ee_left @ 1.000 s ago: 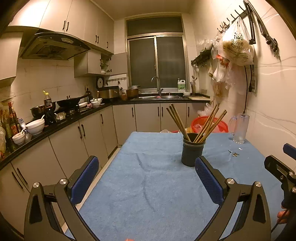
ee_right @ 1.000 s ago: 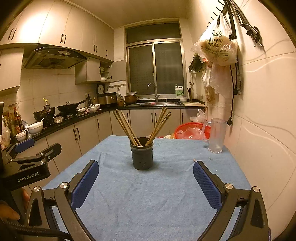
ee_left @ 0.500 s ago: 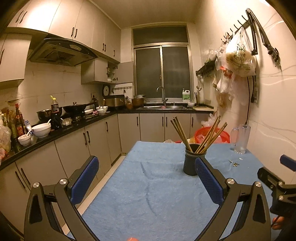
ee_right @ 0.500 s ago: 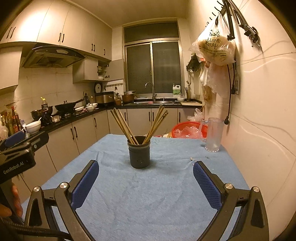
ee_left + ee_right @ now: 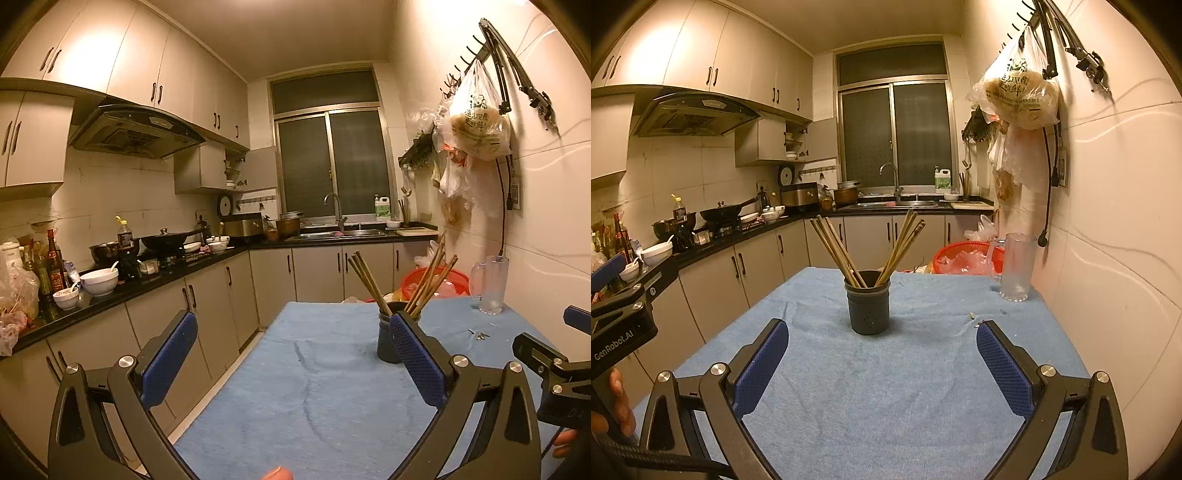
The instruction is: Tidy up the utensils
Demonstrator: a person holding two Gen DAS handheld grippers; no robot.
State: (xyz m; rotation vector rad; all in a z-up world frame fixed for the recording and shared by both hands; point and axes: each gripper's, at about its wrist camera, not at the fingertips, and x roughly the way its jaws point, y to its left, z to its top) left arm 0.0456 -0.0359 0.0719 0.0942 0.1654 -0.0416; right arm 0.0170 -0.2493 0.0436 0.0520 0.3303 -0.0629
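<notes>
A dark round utensil holder (image 5: 868,307) stands upright on the blue table cloth (image 5: 886,387). Several wooden chopsticks (image 5: 838,251) lean out of it to both sides. In the left wrist view the holder (image 5: 386,341) is partly hidden behind my right finger pad. My left gripper (image 5: 291,356) is open and empty, held above the table's near left part. My right gripper (image 5: 882,365) is open and empty, facing the holder from a short way back. Each gripper shows at the edge of the other's view.
A clear glass mug (image 5: 1015,267) stands at the far right by the tiled wall. A red basket (image 5: 964,258) sits beyond the table's far edge. Small bits (image 5: 975,319) lie on the cloth. Cabinets and a cluttered counter (image 5: 110,291) run along the left.
Both views have tilted up and drawn back a little, so the holder sits lower and slightly further off. The grippers stay open and empty.
</notes>
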